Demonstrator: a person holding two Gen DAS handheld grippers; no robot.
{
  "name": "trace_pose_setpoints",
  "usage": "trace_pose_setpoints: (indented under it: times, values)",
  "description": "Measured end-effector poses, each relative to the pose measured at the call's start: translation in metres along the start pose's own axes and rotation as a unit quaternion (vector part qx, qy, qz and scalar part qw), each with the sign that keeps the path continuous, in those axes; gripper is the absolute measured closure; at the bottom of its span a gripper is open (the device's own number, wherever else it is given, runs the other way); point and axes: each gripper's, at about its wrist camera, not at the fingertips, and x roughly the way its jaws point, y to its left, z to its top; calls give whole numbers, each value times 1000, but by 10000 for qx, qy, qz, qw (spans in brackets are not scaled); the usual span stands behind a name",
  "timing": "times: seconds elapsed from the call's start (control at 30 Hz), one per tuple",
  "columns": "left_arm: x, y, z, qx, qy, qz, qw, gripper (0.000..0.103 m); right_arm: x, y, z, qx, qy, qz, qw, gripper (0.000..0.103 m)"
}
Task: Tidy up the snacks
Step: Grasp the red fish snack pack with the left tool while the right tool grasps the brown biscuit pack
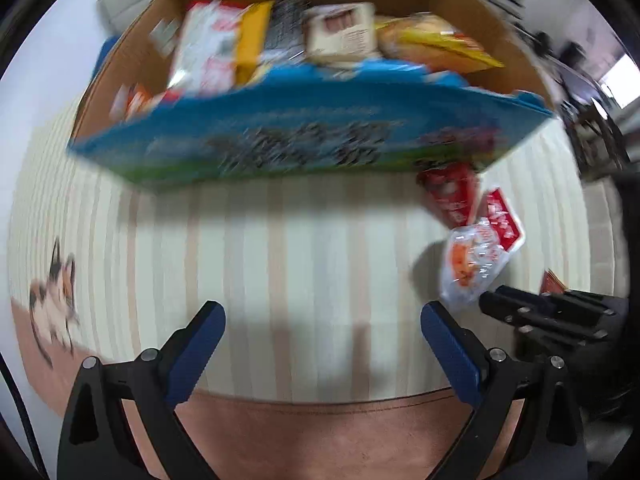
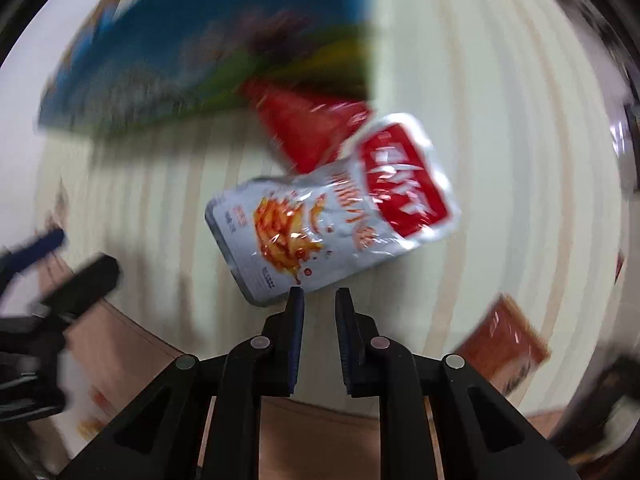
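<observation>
Left jaws released; right jaws clenched at silver snack pouch [image 2: 332,216], lettering unreadable.

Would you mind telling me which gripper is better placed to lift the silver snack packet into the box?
Right. The right gripper sits at the silver packet's near edge, jaws nearly shut; the left gripper hangs open over bare tablecloth.

A home room: striped tablecloth [image 1: 312,248] with a cat print [image 1: 54,300], and a snack-filled cardboard box [image 1: 132,68].
</observation>
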Motion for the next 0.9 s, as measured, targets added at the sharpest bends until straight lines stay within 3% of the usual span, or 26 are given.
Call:
trace_pose_setpoints:
  times: [0.03,0.1,0.27,0.4,0.53,0.7,0.77,0.9]
  values:
    - [-2,-8,4,230,-96,-72,9997,3,-9,-11,-3,215,-123,84,9997,59]
    - [-7,-29,11,768,-246,-175,9966,3,-33,-44,-7,715,-339,142,9968,42]
    - [-1,-85,31,1975,-285,-113,9798,3,-49,-98,-40,1660,-492,-9,9849,39]
    - [28,-131,37,2764,79,123,9609,3,-47,-146,-58,2267,-439,39,9730,39]
    - [55,-167,34,3214,413,360,9454,3,-36,-157,-71,2473,-412,98,9680,39]
    - [79,-185,34,3297,700,477,9403,3,-35,-153,-65,2461,-334,35,9687,39]
    - [81,-182,36,3109,683,323,9474,7,-22,-146,-56,2440,-268,-50,9694,39]
    - [76,-168,38,2593,829,-196,9620,50,-15,-140,-52,2356,-174,-199,9715,39]
